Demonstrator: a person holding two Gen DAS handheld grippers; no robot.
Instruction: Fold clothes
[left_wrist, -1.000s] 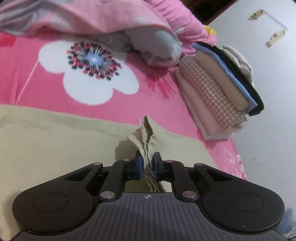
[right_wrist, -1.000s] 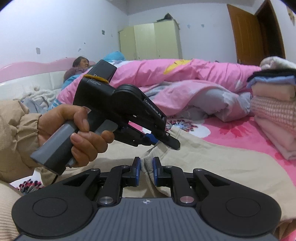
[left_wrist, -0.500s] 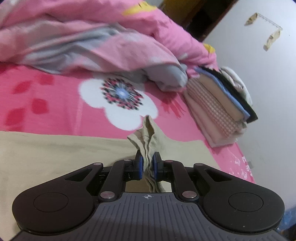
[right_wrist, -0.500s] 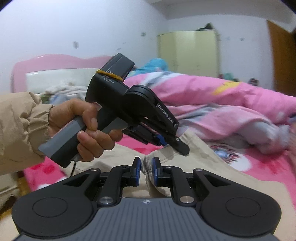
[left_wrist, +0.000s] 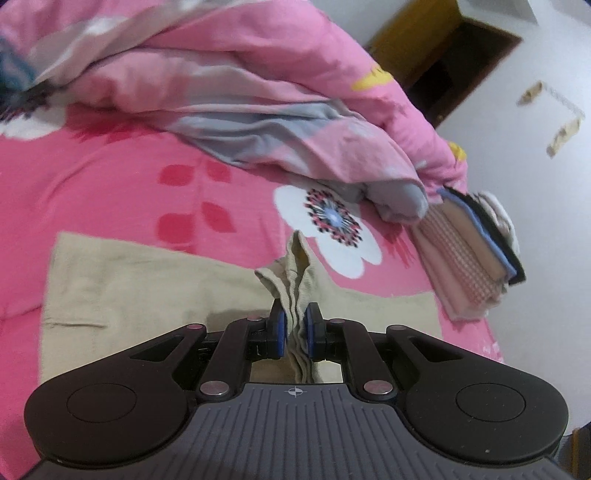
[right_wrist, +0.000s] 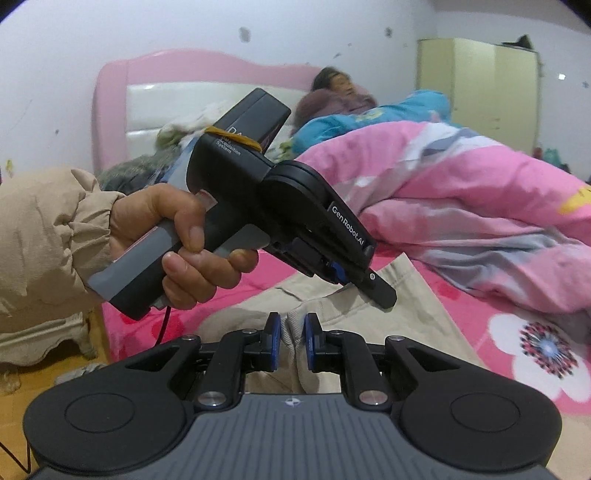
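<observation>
1. Pink floral bedsheet (left_wrist: 110, 192) covers the bed, with a rumpled pink and grey quilt (left_wrist: 229, 92) heaped beyond the fingers and a pink headboard (right_wrist: 114, 92) against the white wall.
2. Beige garment (left_wrist: 147, 288) lies spread flat on the sheet, under and ahead of both tools.
3. Left gripper (left_wrist: 294, 326) has its blue pads nearly together, pinching a bunched ribbed edge of the garment that sticks up past the fingertips.
4. Right gripper (right_wrist: 291, 334) is likewise clamped narrowly on a fold of the same garment, the cloth running down between its pads.
5. Just beyond the right fingers, a hand (right_wrist: 173, 240) in a tan sleeve (right_wrist: 48, 236) holds the left tool.
6. Folded clothes in a stack (left_wrist: 476, 254) sit to the right of the left fingers, at the bed's edge.
7. Far beyond the right fingers a person lies on the bed, near a pale wardrobe (right_wrist: 480, 85).
</observation>
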